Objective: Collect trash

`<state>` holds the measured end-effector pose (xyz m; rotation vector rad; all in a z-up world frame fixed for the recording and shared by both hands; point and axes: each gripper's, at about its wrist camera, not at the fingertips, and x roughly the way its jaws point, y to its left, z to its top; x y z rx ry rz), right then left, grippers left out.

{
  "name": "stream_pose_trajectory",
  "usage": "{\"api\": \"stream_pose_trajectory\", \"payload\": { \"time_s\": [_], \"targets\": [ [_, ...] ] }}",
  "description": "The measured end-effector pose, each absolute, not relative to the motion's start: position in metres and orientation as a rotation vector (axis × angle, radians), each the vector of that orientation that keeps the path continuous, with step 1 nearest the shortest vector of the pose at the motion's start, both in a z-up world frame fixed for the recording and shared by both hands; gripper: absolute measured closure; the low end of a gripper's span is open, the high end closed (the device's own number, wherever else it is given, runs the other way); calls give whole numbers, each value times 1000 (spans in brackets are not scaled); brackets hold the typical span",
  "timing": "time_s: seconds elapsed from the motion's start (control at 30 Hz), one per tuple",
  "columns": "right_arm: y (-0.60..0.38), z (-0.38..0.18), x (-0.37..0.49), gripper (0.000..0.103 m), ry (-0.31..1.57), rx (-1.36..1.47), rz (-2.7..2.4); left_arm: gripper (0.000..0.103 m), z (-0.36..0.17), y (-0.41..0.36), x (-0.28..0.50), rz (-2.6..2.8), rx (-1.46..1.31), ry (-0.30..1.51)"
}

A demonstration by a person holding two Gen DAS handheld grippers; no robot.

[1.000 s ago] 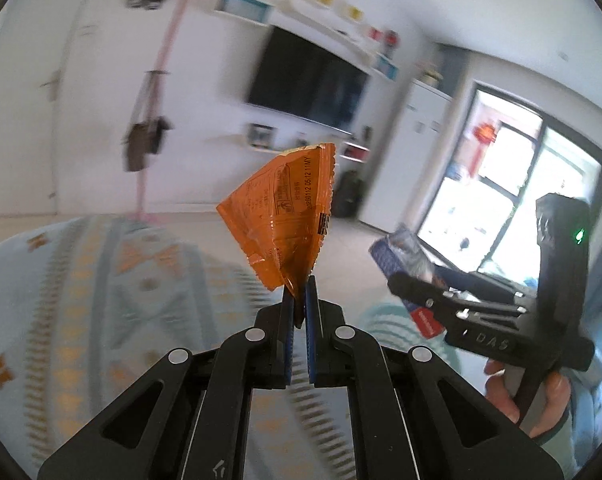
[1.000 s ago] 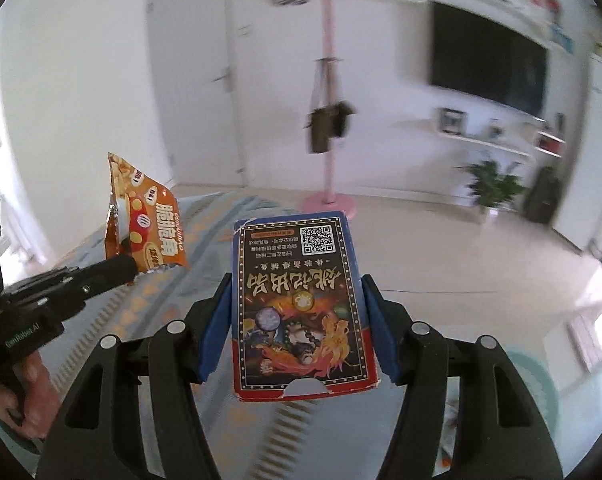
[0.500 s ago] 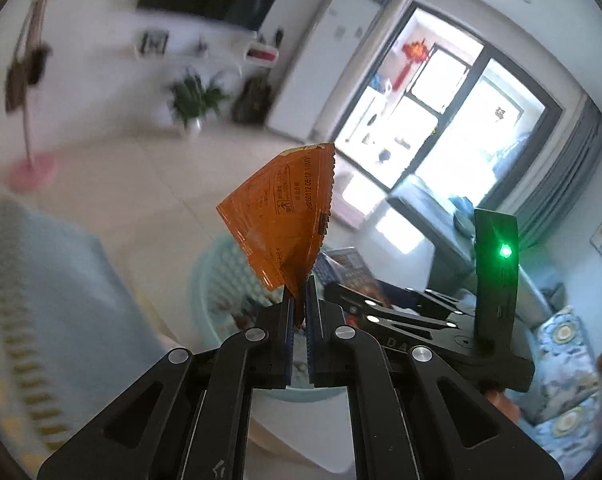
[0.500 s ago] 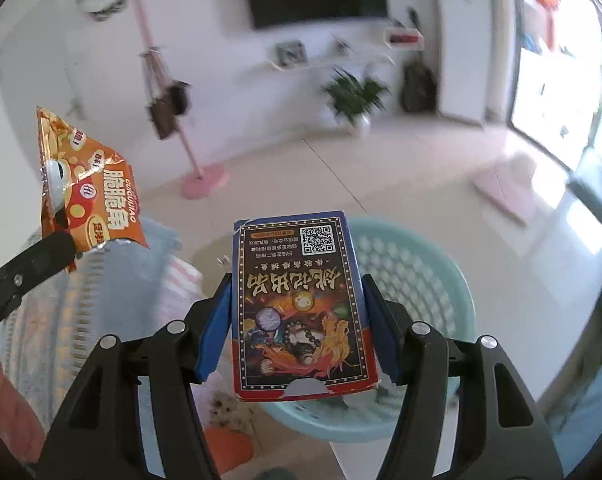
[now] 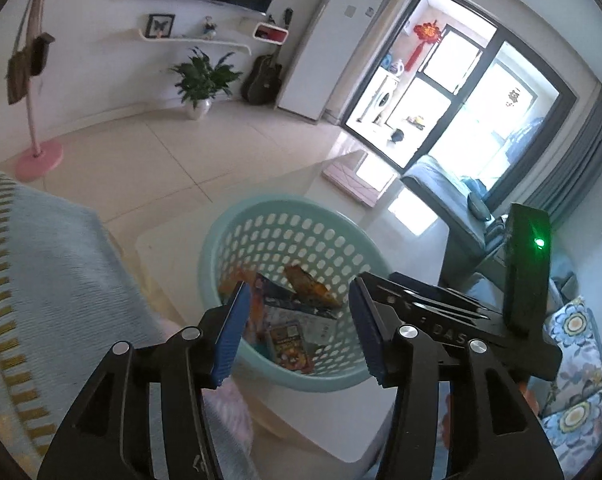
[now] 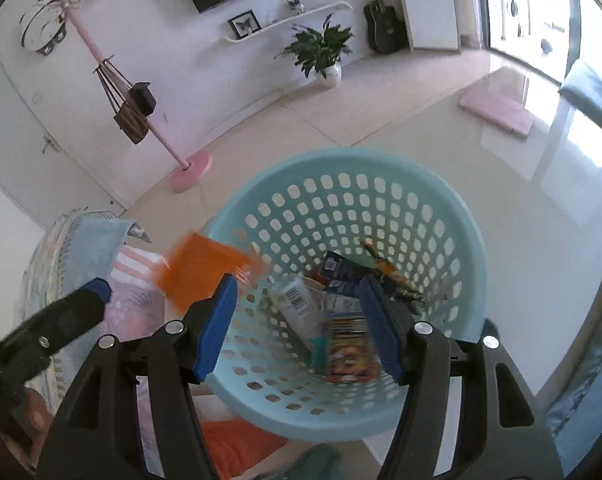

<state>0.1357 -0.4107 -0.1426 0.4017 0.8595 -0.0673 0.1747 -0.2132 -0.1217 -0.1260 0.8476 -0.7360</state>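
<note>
A light blue perforated basket stands on a low white table and holds several pieces of trash. My left gripper is open and empty above the basket's near rim. My right gripper is open and empty over the basket. A card box with cartoon art lies inside, beside a white bottle. An orange snack wrapper, blurred, is in the air by the basket's left rim, just off the left gripper's tip.
A blue patterned blanket lies to the left. A pink coat stand, a potted plant and a guitar stand by the far wall. A grey sofa and balcony door are to the right.
Both grippers have opened over the basket. The card box has dropped from the right gripper into the basket. The orange wrapper has left the left gripper and is falling.
</note>
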Motion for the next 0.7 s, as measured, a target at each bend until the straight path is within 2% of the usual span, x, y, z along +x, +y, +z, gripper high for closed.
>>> {"api": "stream_pose_trajectory", "payload": {
  "time_s": [0.13, 0.27, 0.33, 0.4, 0.57, 0.7],
  "targets": [
    [-392, -123, 119, 43, 801, 349, -54, 40, -102, -191, 158, -705, -152, 790],
    [-375, -96, 98, 43, 716, 281, -38, 34, -77, -163, 128, -652, -174, 701],
    [-367, -83, 87, 43, 679, 262, -30, 25, -69, -150, 114, -608, -180, 655],
    [-355, -69, 73, 43, 622, 240, -21, 21, -60, -133, 95, -534, -171, 584],
    [-331, -49, 45, 36, 516, 179, -25, 14, -48, -105, 54, -346, -126, 454],
    [-312, -44, 33, 35, 492, 122, -27, 13, -50, -90, 34, -221, -94, 376]
  ]
}}
